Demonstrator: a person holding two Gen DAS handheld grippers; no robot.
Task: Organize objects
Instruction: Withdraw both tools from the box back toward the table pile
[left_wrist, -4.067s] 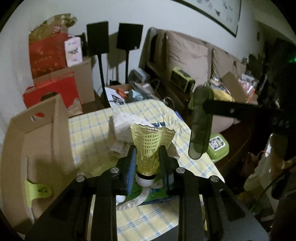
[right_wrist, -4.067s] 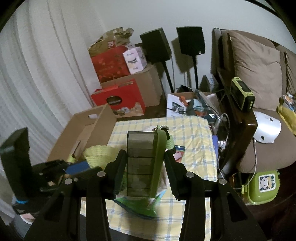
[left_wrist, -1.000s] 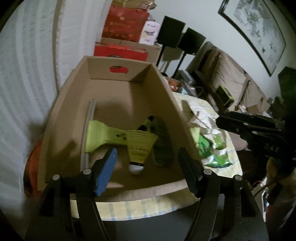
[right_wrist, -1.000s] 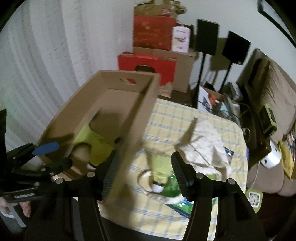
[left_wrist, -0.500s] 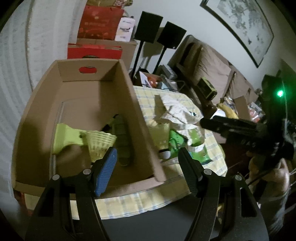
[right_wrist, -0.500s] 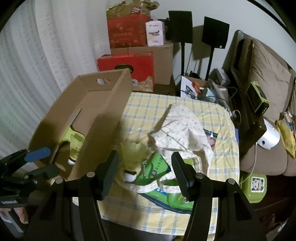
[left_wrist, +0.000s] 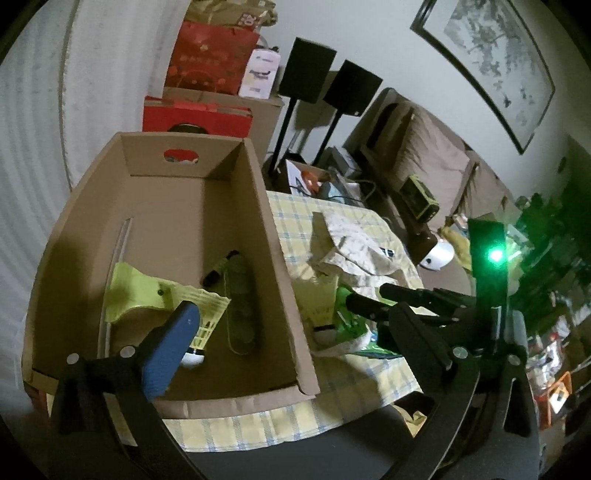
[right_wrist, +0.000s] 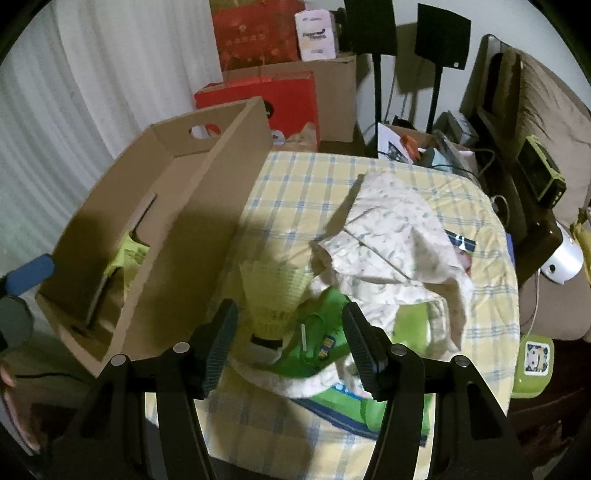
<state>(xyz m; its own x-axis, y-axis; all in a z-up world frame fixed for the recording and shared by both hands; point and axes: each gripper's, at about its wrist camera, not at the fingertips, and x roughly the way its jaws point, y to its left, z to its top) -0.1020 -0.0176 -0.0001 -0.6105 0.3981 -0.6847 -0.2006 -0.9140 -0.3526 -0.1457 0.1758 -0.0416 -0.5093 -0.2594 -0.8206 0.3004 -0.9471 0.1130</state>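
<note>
A yellow shuttlecock (left_wrist: 201, 306) lies in the cardboard box (left_wrist: 258, 206) beside a dark green case (left_wrist: 240, 295) and a lime green piece (left_wrist: 136, 291). My left gripper (left_wrist: 291, 339) hovers over the box's near right corner, its jaws opening, with only the box wall below them. A second yellow shuttlecock (right_wrist: 271, 291) stands cork down on a green bag (right_wrist: 321, 332) on the table. My right gripper (right_wrist: 290, 336) is open around it, and the pads do not touch it. The left gripper's blue pad (right_wrist: 31, 273) shows beside the box (right_wrist: 192, 206).
A floral cloth (right_wrist: 391, 236) is heaped on the yellow checked tablecloth (right_wrist: 295, 184) behind the bag. Red boxes (right_wrist: 258, 33) and two black speakers on stands (right_wrist: 441, 37) stand at the back. A sofa (right_wrist: 535, 110) and a green lunch box (right_wrist: 533, 363) are at the right.
The left gripper drew back to the right from over the box and its jaws widened; the shuttlecock stays in the box. The right gripper sank towards the second shuttlecock.
</note>
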